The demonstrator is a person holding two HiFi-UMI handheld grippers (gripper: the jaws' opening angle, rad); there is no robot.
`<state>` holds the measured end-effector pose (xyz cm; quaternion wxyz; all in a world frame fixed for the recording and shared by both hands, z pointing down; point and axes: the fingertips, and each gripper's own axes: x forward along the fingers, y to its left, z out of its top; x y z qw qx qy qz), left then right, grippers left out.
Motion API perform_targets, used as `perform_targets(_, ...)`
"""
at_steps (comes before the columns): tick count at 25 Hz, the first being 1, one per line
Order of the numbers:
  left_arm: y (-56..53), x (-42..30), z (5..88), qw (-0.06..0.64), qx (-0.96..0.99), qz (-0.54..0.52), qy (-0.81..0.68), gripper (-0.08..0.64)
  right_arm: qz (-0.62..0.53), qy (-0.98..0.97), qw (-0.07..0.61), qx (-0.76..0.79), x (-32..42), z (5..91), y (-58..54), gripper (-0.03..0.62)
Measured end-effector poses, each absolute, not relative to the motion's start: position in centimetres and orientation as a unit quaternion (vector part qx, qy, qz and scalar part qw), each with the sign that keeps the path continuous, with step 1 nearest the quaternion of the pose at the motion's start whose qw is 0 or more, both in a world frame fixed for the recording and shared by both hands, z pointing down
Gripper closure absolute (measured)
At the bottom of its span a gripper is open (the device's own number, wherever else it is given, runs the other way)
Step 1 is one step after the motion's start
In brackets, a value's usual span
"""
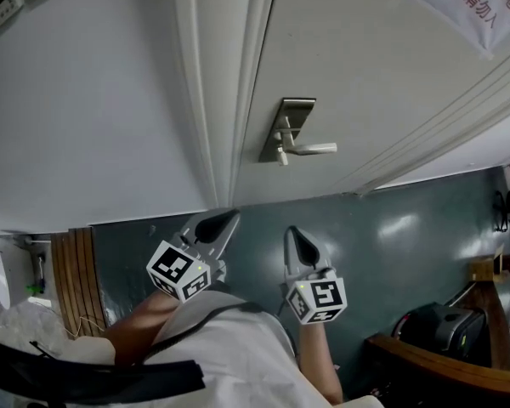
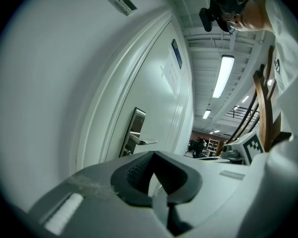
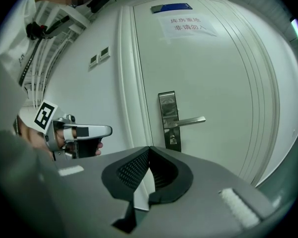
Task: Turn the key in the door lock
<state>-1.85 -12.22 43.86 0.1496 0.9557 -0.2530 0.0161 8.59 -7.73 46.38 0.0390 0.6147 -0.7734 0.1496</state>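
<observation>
One white panelled door (image 3: 213, 73) here, carrying one brushed-metal lock plate (image 3: 167, 103), one silver lever handle (image 3: 189, 121) and one small metal key (image 3: 173, 141) beneath it. One paper notice with red print (image 3: 187, 26), one blue sign plate (image 3: 171, 7). Two pale wall switch plates (image 3: 105, 52) beside the frame. Two grey handheld grippers, the left gripper (image 1: 221, 224) and the right gripper (image 1: 298, 240), so two black-and-white marker cubes (image 1: 178, 271).

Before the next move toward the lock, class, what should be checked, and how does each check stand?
1. Lock plate in the right gripper view: ok.
2. Key seated in the keyhole: cannot tell, too small to make out.
3. Right tool at the lock: not ok, apart from the door.
4. Right tool open to take the key: not ok, shut with nothing in it.
5. Left tool clear of the handle: ok, shut and empty.
</observation>
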Motion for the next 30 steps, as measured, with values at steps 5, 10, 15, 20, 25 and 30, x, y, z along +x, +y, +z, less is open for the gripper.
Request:
perform_targets(5, -14.3, -2.9, 44.3, 0.15, 0.959, 0.022, -0.241, 0.557, 0.15, -0.767, 0.04, 0.622, 7.7, 46.8, -10.0, 0.584)
perform_targets(10, -15.9, -3.6, 44.5, 0.148, 0.959, 0.022, -0.239, 0.557, 0.153, -0.764, 0.039, 0.626, 7.1, 47.1, -11.3, 0.584)
perform_targets(15, -16.7, -3.9, 44.9, 0.15, 0.957, 0.025, -0.245, 0.557, 0.159, -0.767, 0.039, 0.621, 6.9, 47.5, -12.3, 0.583)
perform_targets(20, -17.2, -3.5, 44.5, 0.145, 0.954, 0.02, -0.261, 0.557, 0.157, -0.775, 0.035, 0.611, 7.5, 47.6, -13.3, 0.584)
perform_targets(25, -17.7, -3.0, 44.3, 0.145, 0.947, 0.018, -0.288, 0.557, 0.173, -0.784, 0.02, 0.595, 8.4, 48.0, -14.8, 0.584)
perform_targets(30, -18.4, -2.2, 44.1, 0.143, 0.94, 0.014, -0.311, 0.557, 0.201, -0.792, -0.007, 0.576, 9.6, 48.6, -16.9, 0.584)
